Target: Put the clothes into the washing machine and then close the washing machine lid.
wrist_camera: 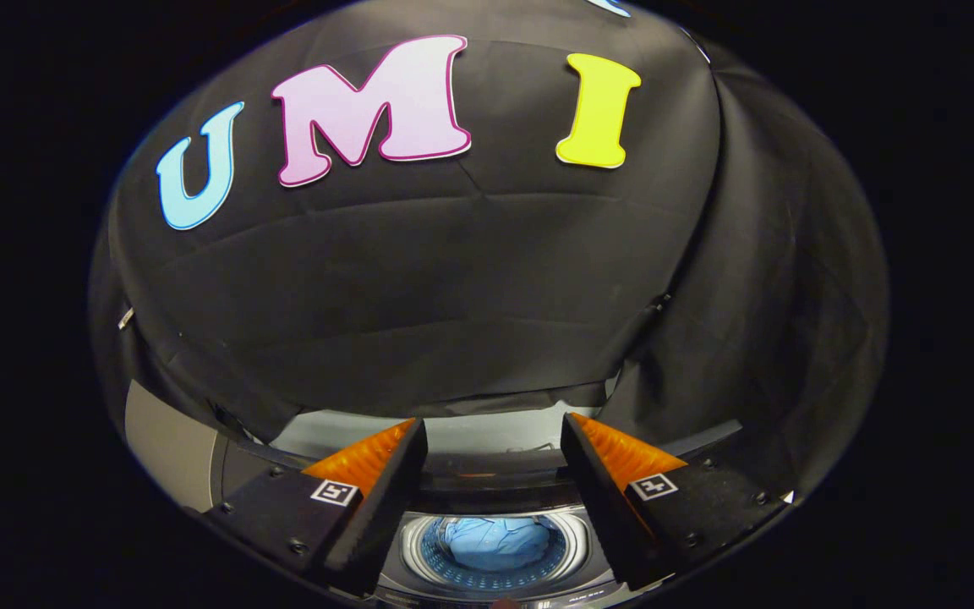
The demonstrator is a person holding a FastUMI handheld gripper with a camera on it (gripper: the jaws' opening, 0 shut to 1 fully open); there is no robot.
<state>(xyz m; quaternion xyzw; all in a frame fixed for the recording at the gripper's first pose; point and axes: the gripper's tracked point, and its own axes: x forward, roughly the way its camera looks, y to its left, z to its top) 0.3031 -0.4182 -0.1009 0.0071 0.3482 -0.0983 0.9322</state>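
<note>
Washing machine (487, 495) at 6 o'clock below my gripper, lid up.
Drum (576, 541) open beneath me; light blue clothes (495, 541) lie bunched inside it, seen in the gap between my fingers. Gripper (494, 440) spread wide, nothing pinched, tips at 11 and 1 o'clock over the tub's rear rim.

Washing machine (487, 584) front cut off below; blue clothes (491, 541) in drum partly hidden, perhaps one garment.
</note>
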